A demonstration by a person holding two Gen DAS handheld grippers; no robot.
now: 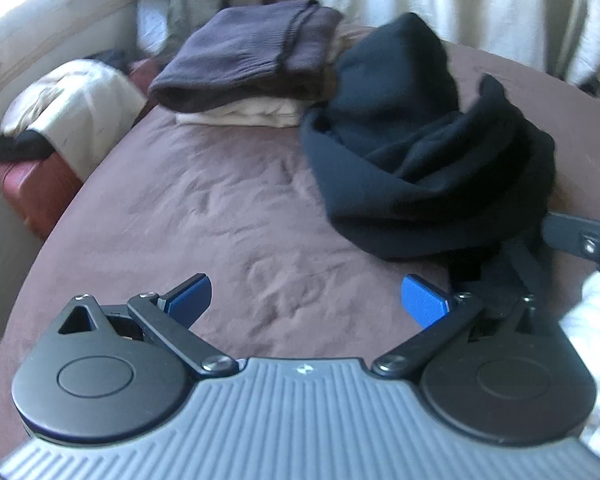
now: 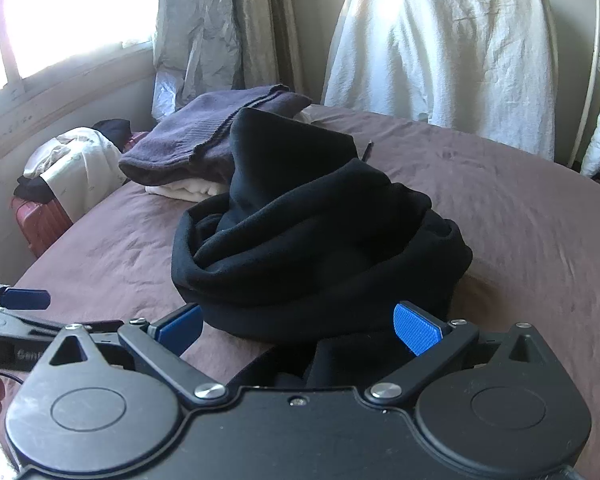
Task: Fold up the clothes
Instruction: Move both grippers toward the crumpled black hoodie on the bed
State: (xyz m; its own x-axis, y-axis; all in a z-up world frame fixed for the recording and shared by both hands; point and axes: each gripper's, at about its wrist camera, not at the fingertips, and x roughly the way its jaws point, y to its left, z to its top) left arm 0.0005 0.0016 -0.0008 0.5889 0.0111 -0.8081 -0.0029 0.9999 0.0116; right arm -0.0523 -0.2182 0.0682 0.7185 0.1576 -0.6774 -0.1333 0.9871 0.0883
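Crumpled black garment (image 2: pixel 320 240) heaped on the mauve bed sheet (image 1: pixel 220 216), seen from both wrist views. The left tool (image 1: pixel 306 300) hangs over bare sheet with its jaws spread wide and nothing between them; the heap lies ahead of it and to its right. The right tool (image 2: pixel 298 326) is likewise spread wide and empty, its blue pads (image 2: pixel 416 330) just short of the heap's near edge, where a dark fold trails toward the camera.

Behind the heap sits a folded stack: a purple knit sweater (image 1: pixel 244 52) on top of a cream garment (image 1: pixel 244 114), the black heap touching or nearly touching its right side.

Risks, as judged from this arrangement:
- The heap shows no visible hem, collar or sleeve, so a pinch taken now probably catches several layers at once; lifting would then raise a knot rather than open the cloth.
- The two tools stand close together, so grips taken near the same point would leave the garment bunched instead of spread.
- Dragging the black cloth backward or leftward could nudge the finished stack and undo it.
- A low approach could pinch the sheet along with the garment and pull it into wrinkles.

A red suitcase (image 2: pixel 40 224) piled with loose clothes stands beside the bed, clear of the work.
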